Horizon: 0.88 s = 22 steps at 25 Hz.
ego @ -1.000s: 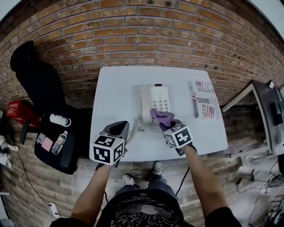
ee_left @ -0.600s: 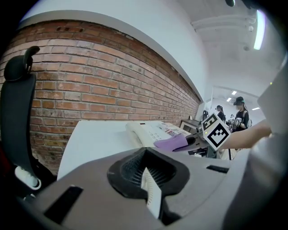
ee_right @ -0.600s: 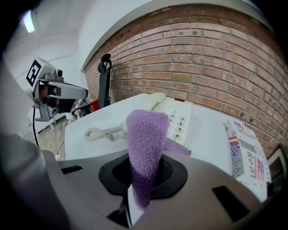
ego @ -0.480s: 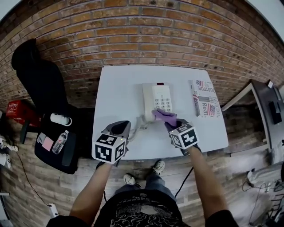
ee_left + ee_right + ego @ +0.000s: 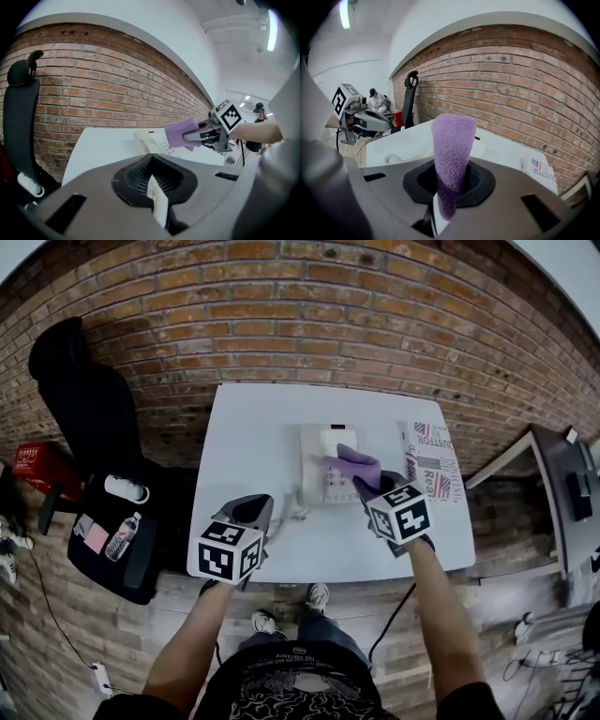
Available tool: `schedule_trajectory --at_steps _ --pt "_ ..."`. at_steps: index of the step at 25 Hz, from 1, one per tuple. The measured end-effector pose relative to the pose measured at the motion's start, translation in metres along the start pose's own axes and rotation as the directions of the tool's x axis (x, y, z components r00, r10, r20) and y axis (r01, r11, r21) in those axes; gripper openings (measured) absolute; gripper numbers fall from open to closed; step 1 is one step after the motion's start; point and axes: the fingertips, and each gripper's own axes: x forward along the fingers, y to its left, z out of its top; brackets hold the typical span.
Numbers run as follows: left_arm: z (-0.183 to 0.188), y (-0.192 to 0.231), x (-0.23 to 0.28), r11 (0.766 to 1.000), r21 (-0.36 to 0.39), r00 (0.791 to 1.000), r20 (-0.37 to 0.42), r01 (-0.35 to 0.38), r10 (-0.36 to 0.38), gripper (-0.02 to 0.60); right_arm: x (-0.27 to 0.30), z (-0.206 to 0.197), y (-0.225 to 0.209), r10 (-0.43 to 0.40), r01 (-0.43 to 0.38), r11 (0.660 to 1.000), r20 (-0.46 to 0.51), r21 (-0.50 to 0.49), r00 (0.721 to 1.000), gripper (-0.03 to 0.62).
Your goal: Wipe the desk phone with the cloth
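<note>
A white desk phone (image 5: 323, 470) lies in the middle of the white table (image 5: 253, 432), its coiled cord (image 5: 295, 512) trailing toward the front. My right gripper (image 5: 364, 482) is shut on a purple cloth (image 5: 354, 465), which lies over the right side of the keypad. From the right gripper view the cloth (image 5: 451, 154) sticks up out of the shut jaws (image 5: 445, 206). My left gripper (image 5: 251, 514) hovers at the table's front edge, left of the phone, shut with nothing in it. The left gripper view shows the phone (image 5: 149, 140) and the cloth (image 5: 182, 133) ahead.
A folded newspaper (image 5: 433, 463) lies on the table to the right of the phone. A black office chair (image 5: 80, 399) stands to the left, beside a black bag (image 5: 117, 545) holding a bottle. A brick wall (image 5: 309, 324) backs the table. Another desk (image 5: 562, 474) stands at far right.
My right gripper has carried the cloth from the phone's near end farther up over the keypad, away from me. The left gripper has stayed where it was.
</note>
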Motion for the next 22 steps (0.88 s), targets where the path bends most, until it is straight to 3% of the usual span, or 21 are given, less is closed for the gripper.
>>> schedule_trajectory --at_steps 13,22 --pt "0.015 0.021 0.019 0.992 -0.058 0.993 0.013 -0.115 0.116 0.003 0.057 0.072 -0.024 0.089 -0.085 0.988 0.030 -0.133 0.996 0.044" --pt "0.016 0.043 0.023 0.976 -0.093 0.980 0.005 -0.196 0.197 0.003 0.111 0.095 -0.026 0.111 -0.107 0.966 0.001 -0.237 0.994 0.044"
